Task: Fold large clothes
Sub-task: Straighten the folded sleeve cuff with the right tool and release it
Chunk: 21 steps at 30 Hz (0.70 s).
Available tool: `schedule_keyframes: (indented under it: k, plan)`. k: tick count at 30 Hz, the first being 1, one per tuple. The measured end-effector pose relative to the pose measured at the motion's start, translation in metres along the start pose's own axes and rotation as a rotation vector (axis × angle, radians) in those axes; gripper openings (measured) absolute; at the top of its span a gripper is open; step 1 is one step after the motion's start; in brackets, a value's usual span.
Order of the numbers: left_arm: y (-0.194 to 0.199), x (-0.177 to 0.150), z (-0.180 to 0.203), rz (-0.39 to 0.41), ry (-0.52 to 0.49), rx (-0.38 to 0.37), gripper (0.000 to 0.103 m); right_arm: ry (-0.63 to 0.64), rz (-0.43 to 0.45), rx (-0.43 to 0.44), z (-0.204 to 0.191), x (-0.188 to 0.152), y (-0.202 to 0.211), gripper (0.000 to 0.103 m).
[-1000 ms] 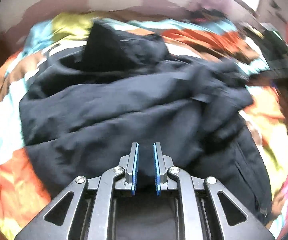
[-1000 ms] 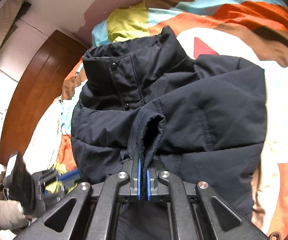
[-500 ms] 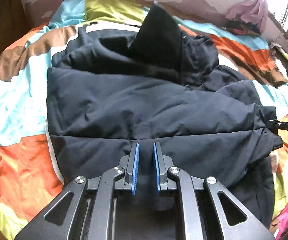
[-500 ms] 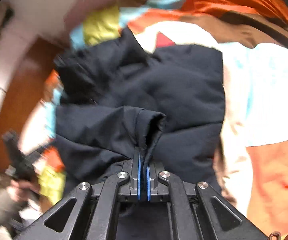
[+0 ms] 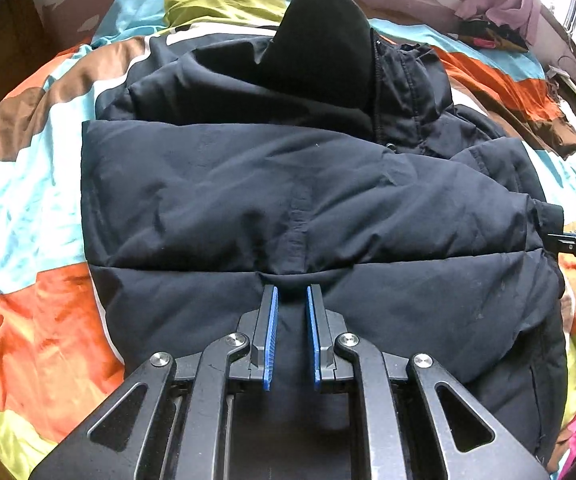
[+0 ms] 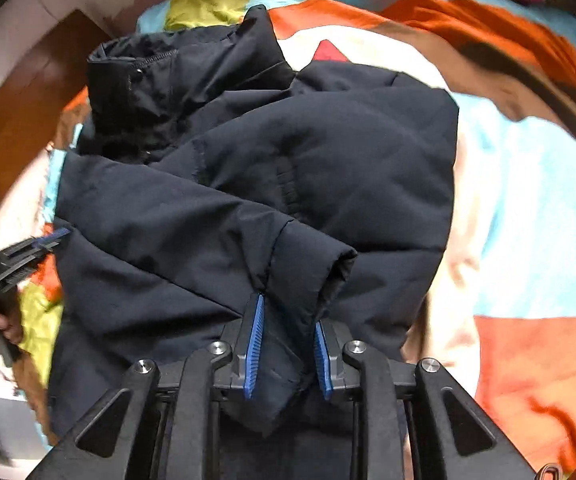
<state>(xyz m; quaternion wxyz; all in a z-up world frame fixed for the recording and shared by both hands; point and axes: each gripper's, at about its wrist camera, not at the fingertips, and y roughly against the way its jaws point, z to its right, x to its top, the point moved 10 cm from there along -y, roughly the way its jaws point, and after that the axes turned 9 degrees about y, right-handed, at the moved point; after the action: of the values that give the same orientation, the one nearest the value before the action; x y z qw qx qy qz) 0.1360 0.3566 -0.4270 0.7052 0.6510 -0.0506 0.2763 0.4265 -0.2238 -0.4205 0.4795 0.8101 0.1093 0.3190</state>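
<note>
The jacket (image 5: pixel 288 200) lay across the centre of both views on a multicoloured quilt (image 5: pixel 39 312), collar toward the top of the frame. One sleeve (image 6: pixel 191 224) ran diagonally from the left of the right wrist view down to its lower centre, folded over the body.

The right gripper (image 6: pixel 288 320) sat at the lower centre of its view with the cuff (image 6: pixel 312 264) between its pads. Its jaws were opening, and the pads no longer appeared to press the cloth, so the cuff was being let go onto the jacket body.

The left gripper (image 5: pixel 291 300) sat at the lower centre of its view. Its jaws stood a narrow gap apart, with dark cloth filling the gap. That gap appeared to be a pinch on a fold of the jacket near the quilting seam, though contact at the pads was not fully clear.

Recommended practice for the release:
- Open the right jaws fully before lifting, so the cuff does not drag.
- Withdraw straight back along the fingers.
- Hold the left pinch steady until the sleeve lies flat.
- Check that the cuff stays inside the jacket outline; padded cloth is likely to spring back.
</note>
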Motion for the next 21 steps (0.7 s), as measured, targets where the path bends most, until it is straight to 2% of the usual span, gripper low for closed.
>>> schedule_keyframes:
  k: [2,5,8,9,11,14,15,16,18,19,21]
  plan:
    - [0.002,0.0,0.001,0.002,0.002,-0.006,0.011,0.018,0.02,0.005,-0.001,0.001,0.004,0.005]
    - [0.008,0.002,0.002,0.016,-0.001,-0.023,0.011,0.004,0.088,0.012,-0.002,0.014,0.02,0.005]
    - [0.009,0.003,0.004,0.017,-0.017,-0.023,0.011,-0.012,0.12,-0.001,0.005,0.021,0.034,0.005]
    - [0.007,0.001,0.003,0.011,-0.023,-0.019,0.011,-0.011,0.11,-0.017,0.007,0.02,0.032,0.005]
    - [0.001,0.0,0.003,-0.002,-0.022,-0.014,0.011,0.036,0.004,-0.1,0.014,0.006,0.012,0.005]
    - [-0.006,-0.003,0.001,-0.02,0.01,-0.004,0.011,0.076,-0.055,-0.177,0.011,0.0,-0.002,0.012]
    - [-0.007,-0.003,0.0,-0.022,0.019,-0.004,0.011,0.074,-0.044,-0.186,0.01,0.003,-0.001,0.014]
    - [-0.008,-0.003,-0.001,-0.023,0.024,-0.004,0.011,0.062,-0.026,-0.191,0.009,0.006,0.002,0.021]
    - [-0.007,-0.003,-0.002,-0.024,0.028,-0.01,0.011,0.026,-0.008,-0.206,0.011,0.007,0.008,0.029]
    - [-0.007,-0.003,-0.003,-0.023,0.028,-0.011,0.011,0.022,-0.009,-0.233,0.015,0.005,0.011,0.035]
    - [-0.006,-0.003,-0.004,-0.022,0.025,-0.013,0.011,0.028,-0.013,-0.31,0.023,0.004,0.018,0.036]
